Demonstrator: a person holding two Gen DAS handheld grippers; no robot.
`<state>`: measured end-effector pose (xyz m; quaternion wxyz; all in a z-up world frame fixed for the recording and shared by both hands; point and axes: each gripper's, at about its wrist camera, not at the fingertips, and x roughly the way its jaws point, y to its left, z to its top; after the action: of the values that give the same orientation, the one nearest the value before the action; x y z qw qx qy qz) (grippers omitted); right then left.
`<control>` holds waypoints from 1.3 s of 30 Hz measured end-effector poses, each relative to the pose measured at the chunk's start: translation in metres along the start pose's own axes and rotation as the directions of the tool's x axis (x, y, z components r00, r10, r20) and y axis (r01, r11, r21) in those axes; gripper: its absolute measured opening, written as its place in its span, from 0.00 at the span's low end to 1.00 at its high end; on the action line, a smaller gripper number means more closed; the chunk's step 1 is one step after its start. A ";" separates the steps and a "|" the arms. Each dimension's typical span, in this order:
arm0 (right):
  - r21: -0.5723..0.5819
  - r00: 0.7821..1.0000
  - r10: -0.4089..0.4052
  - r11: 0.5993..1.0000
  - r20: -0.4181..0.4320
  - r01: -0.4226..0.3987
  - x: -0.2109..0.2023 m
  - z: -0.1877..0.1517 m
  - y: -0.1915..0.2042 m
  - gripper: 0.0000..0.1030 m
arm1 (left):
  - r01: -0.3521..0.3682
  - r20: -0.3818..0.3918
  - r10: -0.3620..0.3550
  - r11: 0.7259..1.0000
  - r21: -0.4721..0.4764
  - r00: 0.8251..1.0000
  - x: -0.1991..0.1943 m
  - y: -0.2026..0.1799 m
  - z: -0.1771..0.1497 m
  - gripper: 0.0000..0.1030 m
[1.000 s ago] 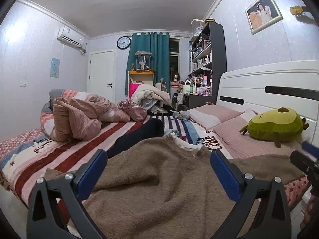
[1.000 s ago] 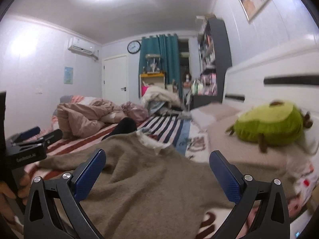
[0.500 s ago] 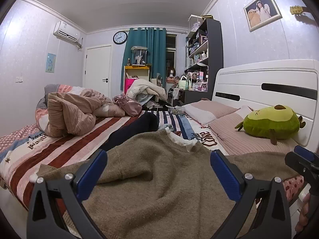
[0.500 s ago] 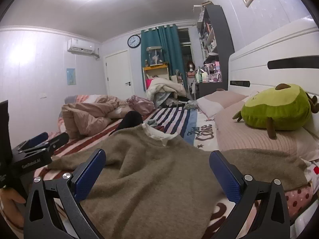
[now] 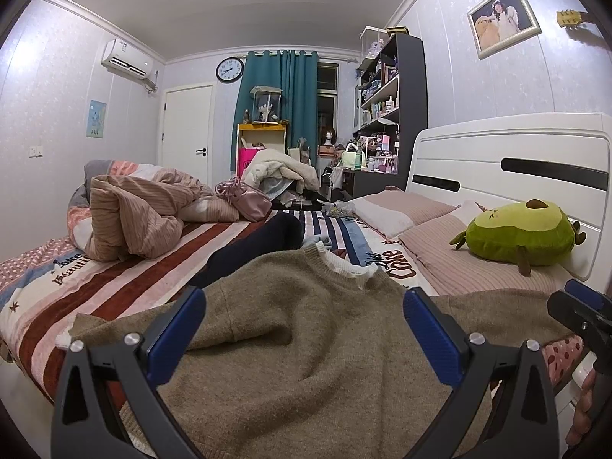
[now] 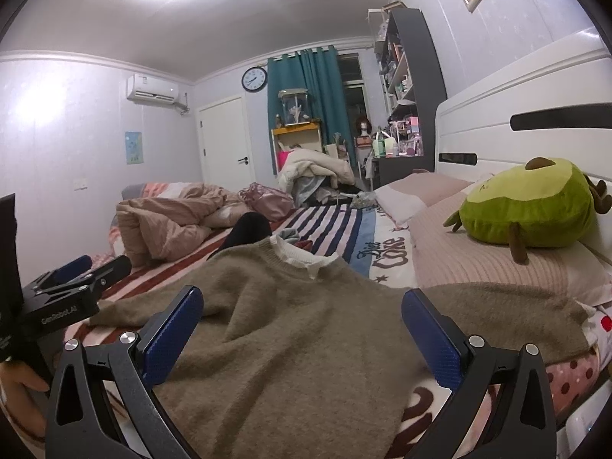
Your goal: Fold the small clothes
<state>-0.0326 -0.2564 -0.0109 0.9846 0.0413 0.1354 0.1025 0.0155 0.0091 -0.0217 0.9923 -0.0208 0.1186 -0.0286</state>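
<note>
A brown knitted sweater (image 5: pixel 306 329) with a white collar lies spread flat on the bed, sleeves out to both sides; it also shows in the right wrist view (image 6: pixel 290 329). My left gripper (image 5: pixel 302 329) is open and empty above the sweater's body. My right gripper (image 6: pixel 302 325) is open and empty above the sweater too. The right gripper's tip shows at the right edge of the left wrist view (image 5: pixel 577 306). The left gripper shows at the left edge of the right wrist view (image 6: pixel 72 283).
The striped bed (image 5: pixel 114 279) holds a crumpled pink quilt (image 5: pixel 134 218), a dark garment (image 5: pixel 260 244), pink pillows (image 5: pixel 451 252) and a green avocado plush (image 5: pixel 524 233) by the white headboard (image 5: pixel 516 160). A cluttered shelf (image 5: pixel 390 114) stands behind.
Both grippers have drifted slightly over the sweater, and the views have steadied. Both stay open and empty. The sweater has not moved.
</note>
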 end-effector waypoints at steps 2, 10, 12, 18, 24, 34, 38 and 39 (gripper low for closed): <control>-0.001 1.000 0.004 1.000 0.000 -0.004 0.000 -0.001 0.000 1.00 | -0.001 -0.002 0.001 1.000 -0.001 1.000 0.001 0.000 -0.001 0.99; 0.002 0.996 0.074 0.997 -0.042 -0.074 0.013 -0.009 0.012 1.00 | -0.012 -0.032 0.012 1.000 -0.004 0.999 0.008 0.015 -0.005 0.99; -0.001 0.995 0.087 0.996 -0.058 -0.087 0.020 -0.011 0.019 1.00 | -0.014 -0.042 0.013 1.000 -0.015 0.999 0.010 0.025 -0.007 0.99; -0.031 0.994 0.050 0.998 -0.098 -0.053 0.049 -0.017 0.039 1.00 | -0.077 -0.107 0.069 0.995 -0.069 0.992 0.026 0.075 -0.022 0.99; -0.047 0.980 0.035 0.998 -0.194 -0.045 0.089 -0.029 0.051 1.00 | -0.205 -0.222 0.168 0.966 -0.159 0.960 0.052 0.168 -0.054 0.99; -0.073 0.963 0.023 0.996 -0.270 -0.044 0.137 -0.038 0.065 1.00 | -0.405 -0.423 0.272 0.876 -0.264 0.864 0.113 0.311 -0.112 0.99; -0.074 0.956 0.022 0.996 -0.292 -0.045 0.151 -0.041 0.067 1.00 | -0.404 -0.467 0.202 0.829 -0.387 0.861 0.137 0.353 -0.131 0.99; -0.075 0.954 0.018 0.996 -0.299 -0.043 0.155 -0.043 0.067 1.00 | -0.405 -0.472 0.193 0.821 -0.403 0.860 0.140 0.357 -0.133 0.99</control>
<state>0.0888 -0.1559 -0.0846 0.9521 -0.0125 0.2773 0.1280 0.1385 0.3520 -0.2012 0.8980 -0.2451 0.3294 0.1584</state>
